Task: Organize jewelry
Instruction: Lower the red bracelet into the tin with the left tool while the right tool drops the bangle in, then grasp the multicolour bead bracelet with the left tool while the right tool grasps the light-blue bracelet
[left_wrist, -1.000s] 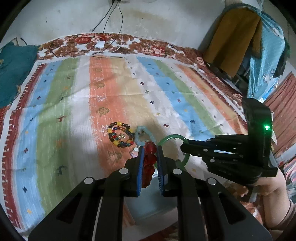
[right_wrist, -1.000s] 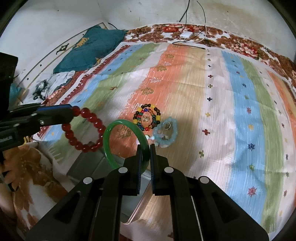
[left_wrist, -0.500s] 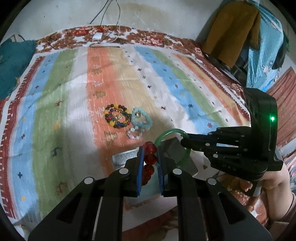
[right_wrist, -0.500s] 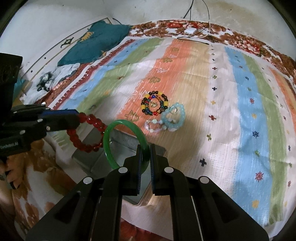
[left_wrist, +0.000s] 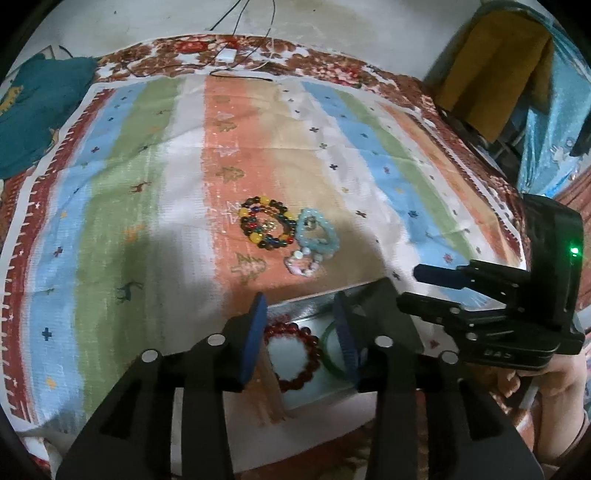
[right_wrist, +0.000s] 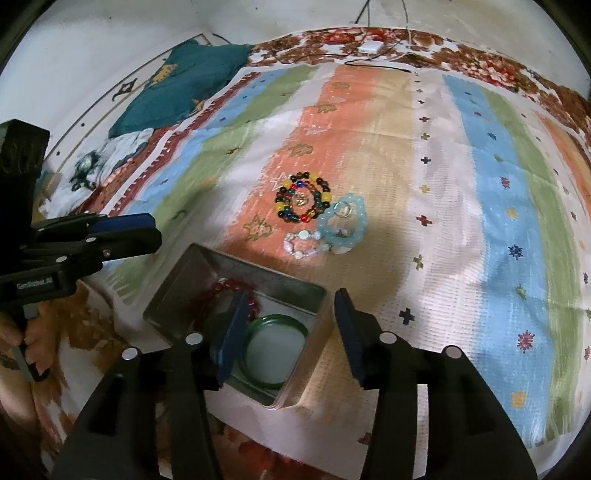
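My left hand-held gripper (left_wrist: 301, 332) is wide open, empty; red bead bracelet (left_wrist: 295, 356) lies directly below betw its fingers, in the metal box (right_wrist: 236, 267). Green bangle (right_wrist: 273, 354) flat in same box, just right of the red one, under my right hand-held gripper's (right_wrist: 291, 332) left finger. Right hand-held gripper also wide open, nothing held. Ahead of both, on the striped bed cover (right_wrist: 480, 184): multicolour bead bracelet (right_wrist: 303, 202), then light-blue bracelet (right_wrist: 345, 225) touching it, w/ pale bead bracelet (right_wrist: 304, 245) nearer the box.
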